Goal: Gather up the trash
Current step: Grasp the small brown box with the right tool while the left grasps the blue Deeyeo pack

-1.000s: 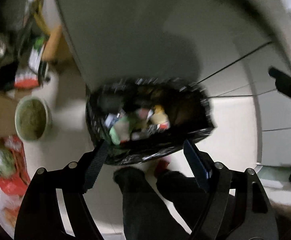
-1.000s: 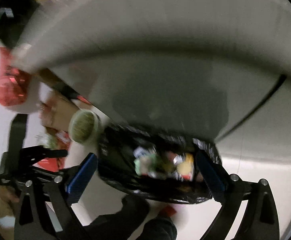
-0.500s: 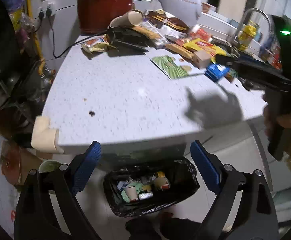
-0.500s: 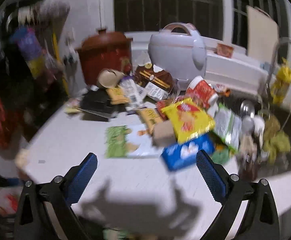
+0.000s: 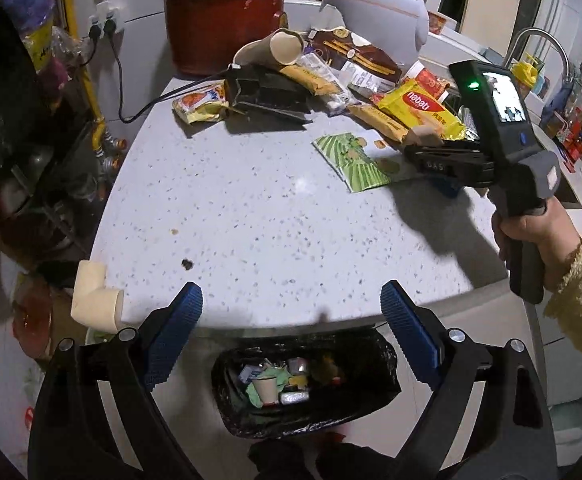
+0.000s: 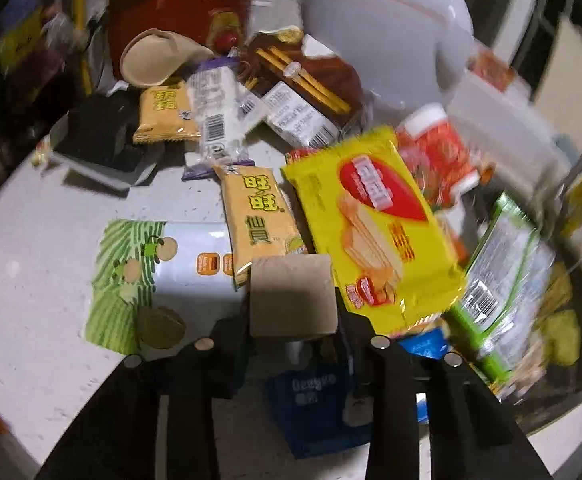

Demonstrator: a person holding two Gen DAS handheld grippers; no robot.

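Now, both tongs raised from bin to counter.
Right tongs (image 6: 293, 320) closing around a tan cardboard block (image 6: 291, 294) near the counter's (image 5: 251, 216) far right edge; left tongs (image 5: 291, 312) released, empty, above the black-lined bin (image 5: 303, 380).

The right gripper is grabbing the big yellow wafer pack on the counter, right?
No. In the right wrist view the right gripper is closing on a small brown box. The yellow wafer pack lies beside it on the counter, untouched.

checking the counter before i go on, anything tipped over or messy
Yes. A paper cup lies on its side by the red pot, wrappers are strewn across the counter's far end, and crumbs sit near its front edge.
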